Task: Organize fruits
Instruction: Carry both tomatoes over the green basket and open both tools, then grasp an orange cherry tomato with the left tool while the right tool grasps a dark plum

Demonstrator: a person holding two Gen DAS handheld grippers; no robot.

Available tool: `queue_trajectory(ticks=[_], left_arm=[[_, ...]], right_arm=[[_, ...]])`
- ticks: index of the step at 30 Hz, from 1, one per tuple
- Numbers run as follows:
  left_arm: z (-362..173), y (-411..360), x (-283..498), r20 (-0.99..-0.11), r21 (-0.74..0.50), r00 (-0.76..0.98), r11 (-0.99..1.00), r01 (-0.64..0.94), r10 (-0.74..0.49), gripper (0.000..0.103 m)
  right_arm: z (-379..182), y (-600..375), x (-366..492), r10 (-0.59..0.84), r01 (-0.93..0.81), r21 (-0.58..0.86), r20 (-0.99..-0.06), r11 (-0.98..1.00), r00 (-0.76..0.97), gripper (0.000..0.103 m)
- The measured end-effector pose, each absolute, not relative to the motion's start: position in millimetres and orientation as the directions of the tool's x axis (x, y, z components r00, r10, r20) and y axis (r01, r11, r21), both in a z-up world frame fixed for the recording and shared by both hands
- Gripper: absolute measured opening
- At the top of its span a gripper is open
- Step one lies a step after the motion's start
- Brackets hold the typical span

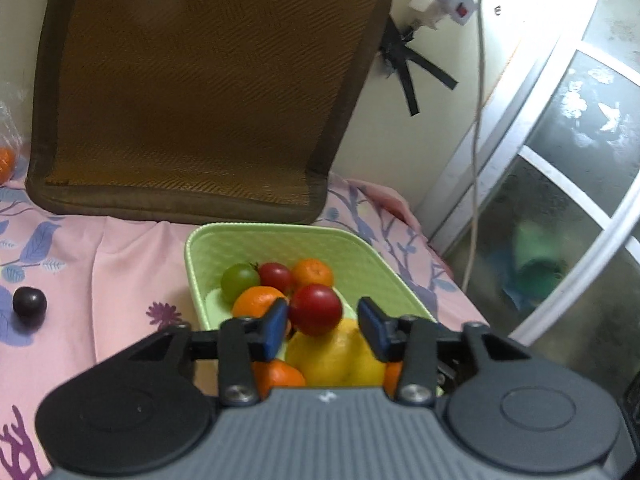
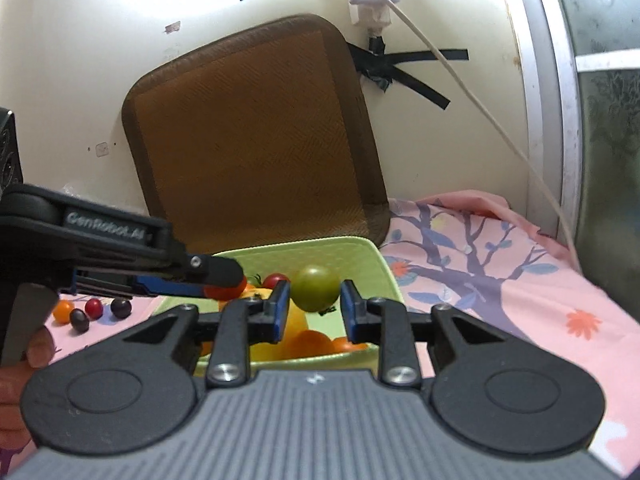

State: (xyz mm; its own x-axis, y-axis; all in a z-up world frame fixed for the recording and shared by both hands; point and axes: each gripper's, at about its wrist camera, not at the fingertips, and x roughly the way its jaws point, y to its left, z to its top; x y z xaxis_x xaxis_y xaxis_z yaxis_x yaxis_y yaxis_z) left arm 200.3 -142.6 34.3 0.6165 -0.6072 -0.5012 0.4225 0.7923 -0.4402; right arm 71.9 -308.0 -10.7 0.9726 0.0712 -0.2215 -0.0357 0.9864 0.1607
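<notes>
A light green basket (image 1: 280, 240) on the pink cloth holds a green tomato (image 1: 239, 281), red tomatoes, oranges (image 1: 312, 273) and a yellow lemon (image 1: 336, 356). My left gripper (image 1: 322, 326) is open over the basket, with a red tomato (image 1: 316, 309) between its fingers, touching the left pad. In the right wrist view, my right gripper (image 2: 314, 306) is open over the basket (image 2: 372, 256) with a green tomato (image 2: 315, 288) between its pads. The left gripper (image 2: 216, 278) enters from the left there, over a red tomato (image 2: 224, 291).
A brown cushion (image 1: 200, 88) leans on the wall behind the basket. A dark plum (image 1: 29, 302) lies on the cloth at left. Small loose fruits (image 2: 94, 308) lie left of the basket. A white cable (image 1: 478, 120) hangs by the window frame at right.
</notes>
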Motion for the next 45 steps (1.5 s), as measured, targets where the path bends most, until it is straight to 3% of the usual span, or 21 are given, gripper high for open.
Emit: queue_trajectory(ticks=[2, 9, 14, 18, 23, 29, 33, 45], left_arm=[[32, -146, 204, -0.509, -0.431, 0.621, 0.801, 0.415, -0.596, 0.046], [33, -127, 190, -0.466, -0.477, 0.630, 0.777, 0.411, -0.621, 0.046], [39, -79, 149, -0.409, -0.445, 0.670, 0.776, 0.446, -0.619, 0.046], [29, -16, 120, -0.424, -0.348, 0.749, 0.855, 0.384, -0.509, 0.046], [8, 46, 105, -0.497, -0.212, 0.801, 0.942, 0.260, -0.333, 0.046], [6, 78, 119, -0.481, -0.216, 0.829, 0.955, 0.202, -0.284, 0.046], [9, 90, 145, -0.458, -0.296, 0.841, 0.941, 0.162, -0.288, 0.046], [-11, 81, 200, -0.566, -0.299, 0.755, 0.936, 0.187, -0.331, 0.046]], right_arm=[[-12, -310, 70, 0.068, -0.034, 0.167, -0.208, 0.985, 0.976, 0.049], [-11, -314, 62, 0.045, -0.014, 0.181, -0.166, 0.983, 0.985, 0.050], [-11, -312, 52, 0.037, -0.013, 0.164, -0.140, 0.986, 0.990, 0.050], [-9, -308, 44, 0.051, -0.030, 0.169, -0.124, 0.985, 0.991, 0.050], [0, -284, 31, 0.178, -0.159, 0.162, -0.116, 0.974, 0.977, 0.050], [2, -215, 40, 0.366, -0.350, 0.108, -0.234, 0.930, 0.901, 0.049], [3, -167, 67, 0.419, -0.425, 0.057, -0.330, 0.903, 0.846, 0.040], [-10, -91, 159, 0.438, -0.465, 0.091, -0.529, 0.881, 0.726, 0.041]])
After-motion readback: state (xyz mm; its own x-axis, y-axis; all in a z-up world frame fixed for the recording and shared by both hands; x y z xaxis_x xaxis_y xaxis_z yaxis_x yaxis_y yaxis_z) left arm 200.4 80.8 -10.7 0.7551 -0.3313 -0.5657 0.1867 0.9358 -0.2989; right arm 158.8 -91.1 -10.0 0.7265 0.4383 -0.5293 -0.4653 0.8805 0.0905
